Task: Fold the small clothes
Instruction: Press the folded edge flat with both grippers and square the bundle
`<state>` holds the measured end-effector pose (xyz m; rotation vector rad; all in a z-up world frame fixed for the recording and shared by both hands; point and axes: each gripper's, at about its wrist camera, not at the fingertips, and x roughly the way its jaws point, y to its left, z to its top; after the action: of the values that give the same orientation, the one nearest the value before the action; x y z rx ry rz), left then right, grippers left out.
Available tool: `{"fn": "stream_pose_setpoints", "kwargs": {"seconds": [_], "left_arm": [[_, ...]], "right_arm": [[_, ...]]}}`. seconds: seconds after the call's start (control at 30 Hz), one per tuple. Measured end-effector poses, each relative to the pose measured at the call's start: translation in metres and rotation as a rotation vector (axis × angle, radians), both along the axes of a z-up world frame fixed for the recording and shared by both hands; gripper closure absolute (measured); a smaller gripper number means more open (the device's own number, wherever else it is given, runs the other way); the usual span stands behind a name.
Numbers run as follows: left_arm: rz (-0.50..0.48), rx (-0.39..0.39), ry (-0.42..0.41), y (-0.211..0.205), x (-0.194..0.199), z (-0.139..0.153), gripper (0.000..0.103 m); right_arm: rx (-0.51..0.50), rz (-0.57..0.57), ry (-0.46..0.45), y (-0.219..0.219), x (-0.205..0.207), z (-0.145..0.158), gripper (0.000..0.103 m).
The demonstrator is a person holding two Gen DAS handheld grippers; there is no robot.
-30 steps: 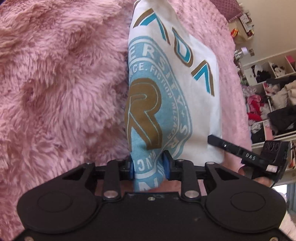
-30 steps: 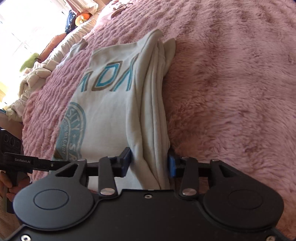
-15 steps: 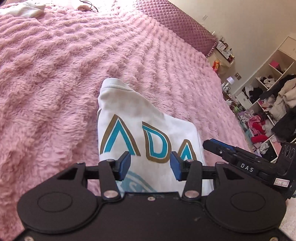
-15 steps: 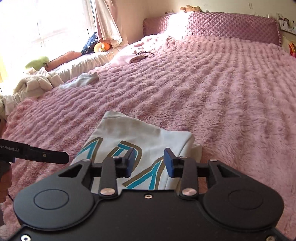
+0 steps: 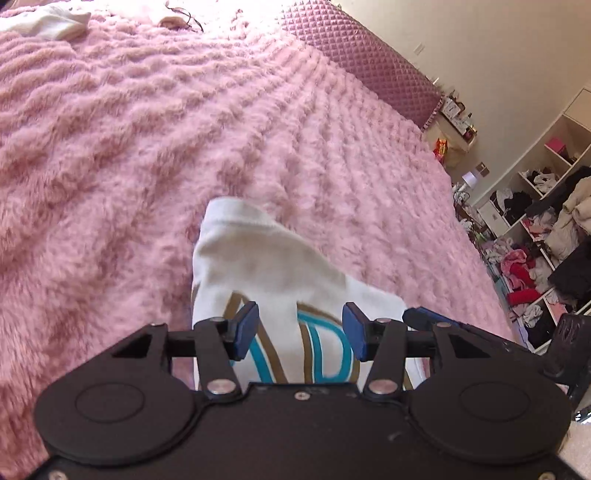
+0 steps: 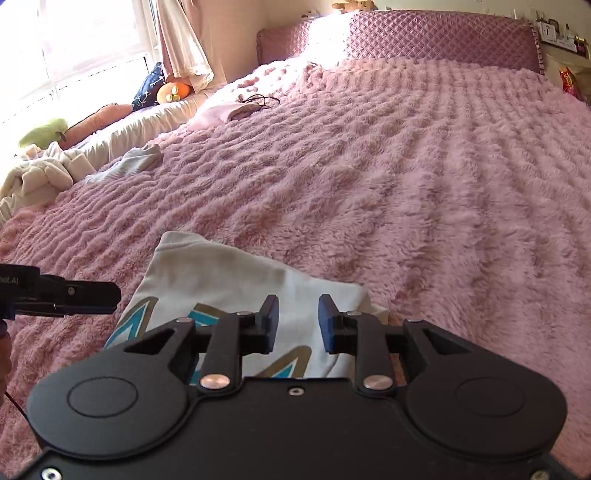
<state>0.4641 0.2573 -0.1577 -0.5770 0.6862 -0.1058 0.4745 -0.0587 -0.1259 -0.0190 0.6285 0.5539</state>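
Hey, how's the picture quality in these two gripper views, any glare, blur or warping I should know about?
Left wrist view: sunlight washes out the far pink blanket, the folded white shirt looks slightly soft, and the fisheye bends the shelves. Right wrist view: the window is blown out white, while the blanket's pile stays fairly crisp.

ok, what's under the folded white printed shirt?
The folded white printed shirt lies flat on the fluffy pink bedspread, which shows all around it. Its lower layers and the bedspread beneath are covered. Both grippers hover above, nothing between the jaws.
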Motion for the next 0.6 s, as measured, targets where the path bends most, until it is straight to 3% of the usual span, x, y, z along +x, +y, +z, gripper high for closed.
{"fn": "stream_pose_setpoints", "kwargs": {"seconds": [0.13, 0.27, 0.3, 0.47, 0.6], "left_arm": [[0.041, -0.024, 0.024, 0.012, 0.046, -0.011, 0.051], [0.076, 0.01, 0.163, 0.018, 0.08, -0.047, 0.052], [0.074, 0.007, 0.166, 0.019, 0.083, -0.053, 0.052], [0.079, -0.022, 0.132, 0.016, 0.061, -0.03, 0.052], [0.012, 0.019, 0.074, -0.003, -0.002, 0.01, 0.052]], "right_arm": [[-0.065, -0.03, 0.05, 0.015, 0.026, -0.011, 0.079], [-0.076, -0.047, 0.112, 0.009, 0.041, -0.034, 0.08], [-0.069, -0.044, 0.115, 0.008, 0.042, -0.035, 0.08], [0.0, -0.032, 0.114, -0.001, 0.023, -0.013, 0.077], [0.063, 0.018, 0.085, -0.019, -0.037, 0.009, 0.077]]}}
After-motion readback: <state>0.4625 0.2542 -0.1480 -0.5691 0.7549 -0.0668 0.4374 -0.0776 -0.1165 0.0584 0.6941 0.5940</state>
